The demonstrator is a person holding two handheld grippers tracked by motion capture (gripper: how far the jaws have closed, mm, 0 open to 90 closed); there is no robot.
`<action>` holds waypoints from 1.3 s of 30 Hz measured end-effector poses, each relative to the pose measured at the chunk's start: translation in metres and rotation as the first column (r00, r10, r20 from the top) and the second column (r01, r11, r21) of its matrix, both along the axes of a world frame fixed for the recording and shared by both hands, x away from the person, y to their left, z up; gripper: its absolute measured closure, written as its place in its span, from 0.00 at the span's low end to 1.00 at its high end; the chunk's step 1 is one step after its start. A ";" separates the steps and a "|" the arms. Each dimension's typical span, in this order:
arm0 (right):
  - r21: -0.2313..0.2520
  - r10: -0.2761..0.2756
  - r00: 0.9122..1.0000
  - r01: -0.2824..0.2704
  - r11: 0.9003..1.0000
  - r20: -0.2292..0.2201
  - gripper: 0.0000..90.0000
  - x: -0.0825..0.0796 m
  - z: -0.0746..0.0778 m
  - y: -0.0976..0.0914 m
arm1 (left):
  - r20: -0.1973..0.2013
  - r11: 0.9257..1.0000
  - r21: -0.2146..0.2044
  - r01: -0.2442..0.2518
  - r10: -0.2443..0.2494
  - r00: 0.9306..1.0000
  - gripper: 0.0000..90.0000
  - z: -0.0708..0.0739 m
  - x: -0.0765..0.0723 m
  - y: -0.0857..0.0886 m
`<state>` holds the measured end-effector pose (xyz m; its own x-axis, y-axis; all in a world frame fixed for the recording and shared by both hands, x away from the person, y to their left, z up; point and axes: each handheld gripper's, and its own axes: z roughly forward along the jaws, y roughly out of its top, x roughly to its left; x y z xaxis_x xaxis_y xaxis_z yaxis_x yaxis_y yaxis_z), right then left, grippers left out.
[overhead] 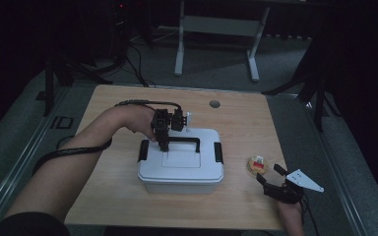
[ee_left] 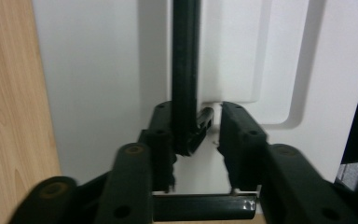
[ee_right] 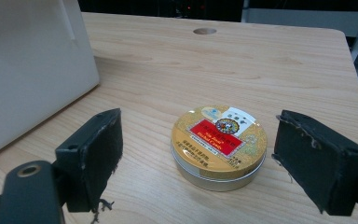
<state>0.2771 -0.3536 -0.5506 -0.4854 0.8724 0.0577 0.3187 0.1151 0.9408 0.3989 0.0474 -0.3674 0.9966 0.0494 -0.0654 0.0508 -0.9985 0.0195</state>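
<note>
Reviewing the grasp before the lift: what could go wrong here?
1. The left gripper has the box's black handle against one jaw, with a gap at the other; it may slip or twist.
2. If the black side latches hold, pulling may lift the whole white box.
3. The right gripper hangs open by the gold tin.

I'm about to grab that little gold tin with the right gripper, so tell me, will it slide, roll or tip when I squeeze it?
The round tin lies flat and low on the wooden table, so tipping seems unlikely. Its smooth metal wall may slip against the right gripper pads unless squeezed across the middle. Lifted on edge it would probably roll. It looks small and likely light.
</note>
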 end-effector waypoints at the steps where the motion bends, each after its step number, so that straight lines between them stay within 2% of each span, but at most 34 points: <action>1: -0.001 0.001 1.000 -0.001 1.000 0.001 0.17 0.000 0.000 0.000 | 0.000 1.000 0.008 0.004 -0.004 1.000 0.77 0.000 0.000 -0.001; 3: -0.001 0.002 1.000 -0.002 1.000 0.000 0.17 0.000 0.000 0.000 | -0.006 1.000 0.012 0.002 -0.002 1.000 0.82 -0.001 0.000 -0.001; 4: -0.004 0.003 1.000 -0.003 1.000 0.001 0.17 0.000 0.000 0.000 | -0.015 0.999 0.040 0.010 -0.010 1.000 0.84 -0.003 0.000 -0.003; 5: -0.003 0.003 1.000 -0.003 1.000 0.001 0.17 0.000 0.000 0.000 | -0.018 0.999 0.046 0.001 0.000 1.000 0.85 -0.004 0.000 -0.004; 13: -0.006 0.005 1.000 -0.005 1.000 -0.001 0.17 0.000 0.000 0.001 | -0.035 0.997 0.071 -0.009 0.012 0.999 0.90 -0.004 0.000 -0.010; 17: -0.007 0.006 1.000 -0.006 1.000 -0.003 0.17 0.000 0.000 0.001 | -0.030 0.996 0.087 -0.009 0.011 0.999 0.92 -0.004 -0.001 -0.012; 24: -0.008 0.007 1.000 -0.007 1.000 -0.004 0.17 0.000 0.000 0.001 | -0.024 0.997 0.071 -0.012 0.014 1.000 0.93 -0.004 -0.002 -0.010; 31: -0.009 0.006 1.000 -0.006 1.000 -0.005 0.17 0.000 0.000 0.001 | -0.017 0.998 0.063 0.007 -0.006 1.000 0.93 -0.001 -0.004 -0.009; 37: -0.008 0.006 1.000 -0.006 1.000 -0.005 0.17 0.000 0.000 0.001 | -0.016 0.998 0.054 0.011 -0.010 1.000 0.93 0.008 -0.004 -0.007; 38: -0.007 0.006 1.000 -0.006 1.000 -0.004 0.17 0.001 0.000 0.001 | -0.006 0.999 0.053 0.013 -0.013 1.000 0.93 0.010 -0.004 -0.007; 39: -0.007 0.006 1.000 -0.006 1.000 -0.004 0.17 0.001 0.000 0.001 | -0.015 0.999 0.046 0.007 -0.006 1.000 0.93 0.012 -0.005 -0.007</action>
